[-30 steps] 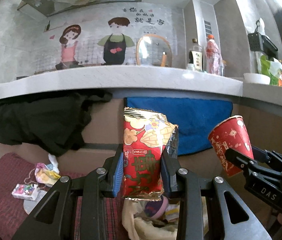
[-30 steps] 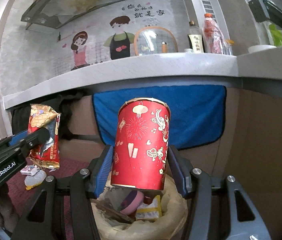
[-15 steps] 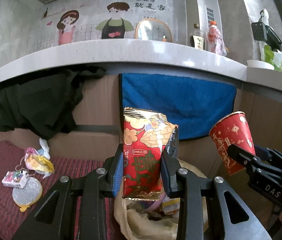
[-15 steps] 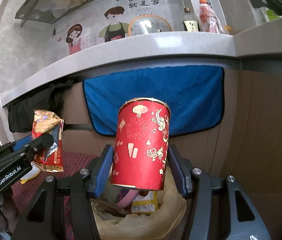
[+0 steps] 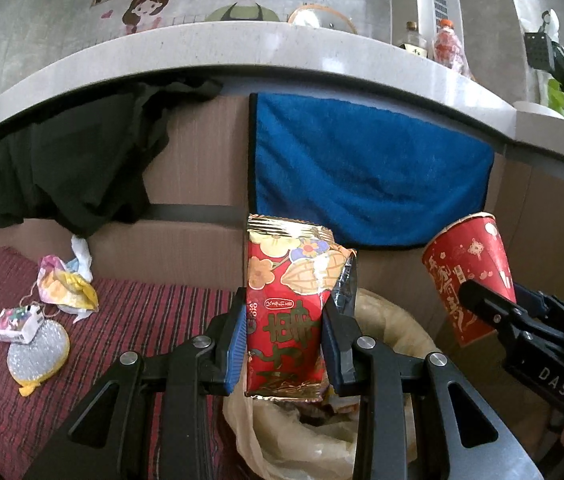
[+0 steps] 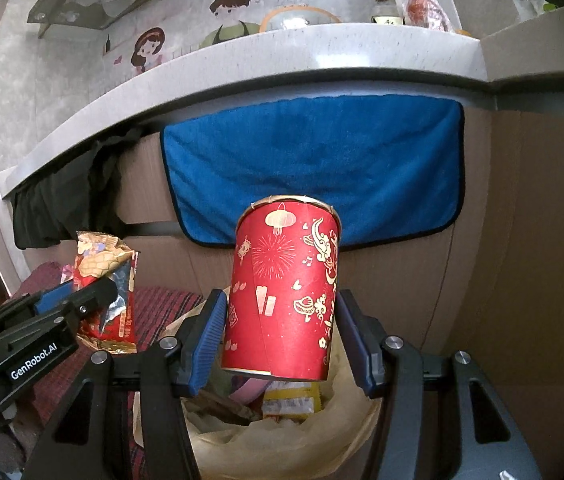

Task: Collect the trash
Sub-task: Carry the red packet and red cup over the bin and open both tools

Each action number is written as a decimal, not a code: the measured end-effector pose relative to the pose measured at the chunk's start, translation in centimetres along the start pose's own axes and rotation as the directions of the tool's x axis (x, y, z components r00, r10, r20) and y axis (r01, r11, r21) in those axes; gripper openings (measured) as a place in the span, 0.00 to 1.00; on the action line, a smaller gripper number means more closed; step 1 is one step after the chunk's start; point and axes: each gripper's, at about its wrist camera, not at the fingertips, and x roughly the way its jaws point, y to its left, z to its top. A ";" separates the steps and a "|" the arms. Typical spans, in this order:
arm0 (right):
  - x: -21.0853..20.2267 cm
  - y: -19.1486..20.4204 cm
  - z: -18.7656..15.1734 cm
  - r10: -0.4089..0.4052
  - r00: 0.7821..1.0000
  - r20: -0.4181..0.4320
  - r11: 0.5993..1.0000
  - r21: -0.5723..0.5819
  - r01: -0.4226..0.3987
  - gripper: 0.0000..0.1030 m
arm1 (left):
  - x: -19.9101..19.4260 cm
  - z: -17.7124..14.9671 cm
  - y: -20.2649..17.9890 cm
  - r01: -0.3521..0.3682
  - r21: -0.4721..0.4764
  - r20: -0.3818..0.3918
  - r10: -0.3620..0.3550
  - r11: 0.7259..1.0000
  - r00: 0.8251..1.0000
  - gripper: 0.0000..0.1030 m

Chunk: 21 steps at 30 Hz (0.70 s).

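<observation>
1. Snack wrapper (image 5: 286,320), red and gold, stands upright, clamped between the left gripper (image 5: 285,342) pads, above the trash bag (image 5: 394,320).
2. Red paper cup (image 6: 282,300) is pinched upright by the right gripper (image 6: 279,340), over the same bag's open mouth.
3. More litter (image 5: 67,286) lies on the striped mat (image 5: 153,312).

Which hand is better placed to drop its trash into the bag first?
Probably the right. The right gripper holds the red paper cup directly above the open trash bag. The left gripper's snack wrapper hangs nearer the bag's edge.
</observation>
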 end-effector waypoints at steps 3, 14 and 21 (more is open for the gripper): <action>0.6 0.0 -0.1 0.002 1.000 -0.007 1.000 0.000 -0.002 0.51 | 0.3 -0.2 0.0 -0.002 -0.002 -0.009 0.002 1.000 1.000 0.33; 2.6 0.2 -1.2 0.016 0.998 -0.056 1.000 0.008 -0.015 0.51 | 2.0 -1.0 0.7 0.004 -0.024 -0.066 -0.006 1.000 0.998 0.33; 4.0 -0.1 -1.5 0.013 0.996 -0.087 1.000 0.019 -0.011 0.51 | 3.8 -1.4 1.2 0.033 -0.043 -0.112 -0.037 0.999 0.993 0.33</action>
